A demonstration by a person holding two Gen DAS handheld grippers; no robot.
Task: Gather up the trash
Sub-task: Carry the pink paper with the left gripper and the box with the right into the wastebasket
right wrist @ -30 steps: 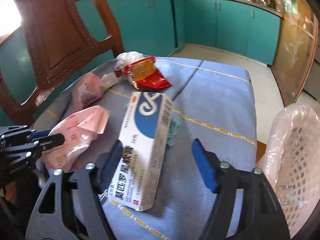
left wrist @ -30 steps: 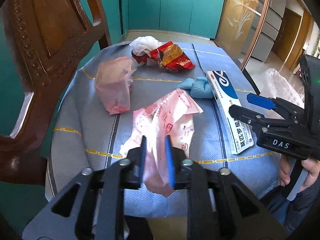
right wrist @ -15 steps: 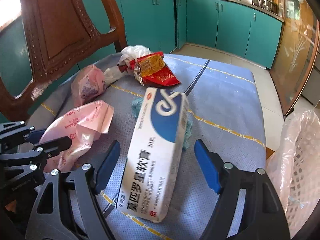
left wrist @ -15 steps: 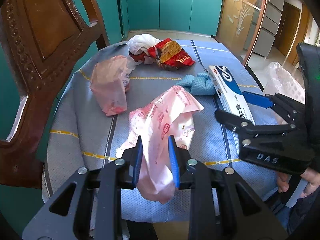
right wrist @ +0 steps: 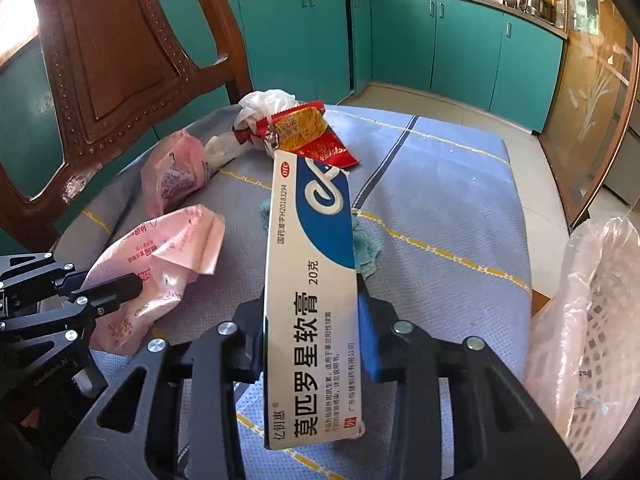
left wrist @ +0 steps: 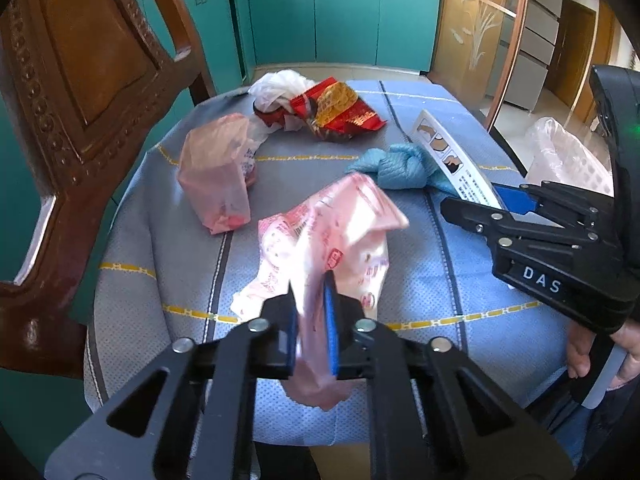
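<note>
Left gripper (left wrist: 311, 316): clamped on pink wrapper (left wrist: 332, 240) (raised above bench (left wrist: 460, 280)). Right gripper (right wrist: 312, 332): clamped on ointment box (right wrist: 312, 280), tilted upward.

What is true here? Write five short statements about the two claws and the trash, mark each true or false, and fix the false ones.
1. The left claw is shut on the pink bag. True.
2. The right claw is open and holds nothing. False: it is shut on the box, which is tilted up off the table.
3. The red wrapper lies at the far end of the table. True.
4. The blue rag is inside the lined basket. False: it lies on the table, beyond the box.
5. The basket stands on the table. False: it is beside the table, off its right edge.
</note>
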